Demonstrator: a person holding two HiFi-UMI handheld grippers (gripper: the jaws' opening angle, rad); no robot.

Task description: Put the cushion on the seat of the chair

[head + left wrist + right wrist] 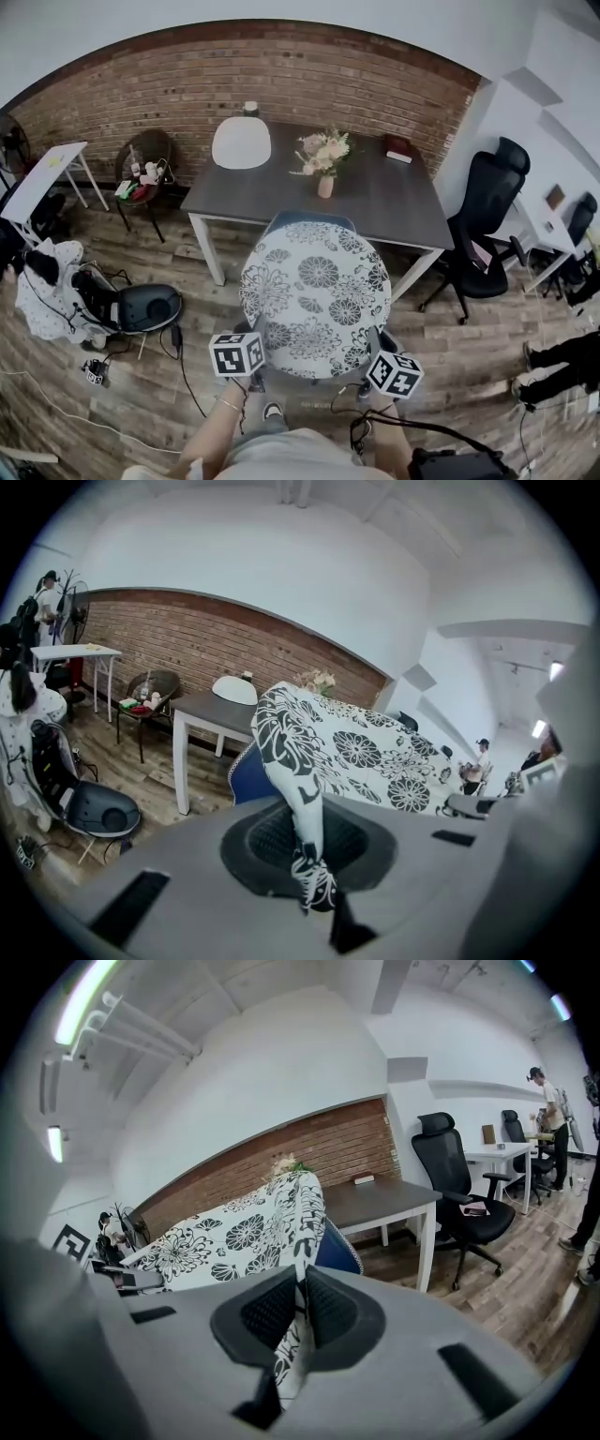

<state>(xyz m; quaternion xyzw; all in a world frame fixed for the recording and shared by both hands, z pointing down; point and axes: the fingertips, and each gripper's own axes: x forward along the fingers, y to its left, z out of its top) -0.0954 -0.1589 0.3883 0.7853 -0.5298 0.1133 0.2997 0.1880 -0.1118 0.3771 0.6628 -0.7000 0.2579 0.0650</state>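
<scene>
Since the jaws of the left gripper [307,846] and the right gripper [300,1314] each pinch only a thin rim of the floral cushion [314,286], held aloft by the blue chair [309,221], a slip could dump it off-seat.

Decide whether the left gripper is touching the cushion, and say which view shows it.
Touching. The left gripper view shows the cushion pinched at its edge inside the left gripper, whose jaws are shut on the fabric.
</scene>
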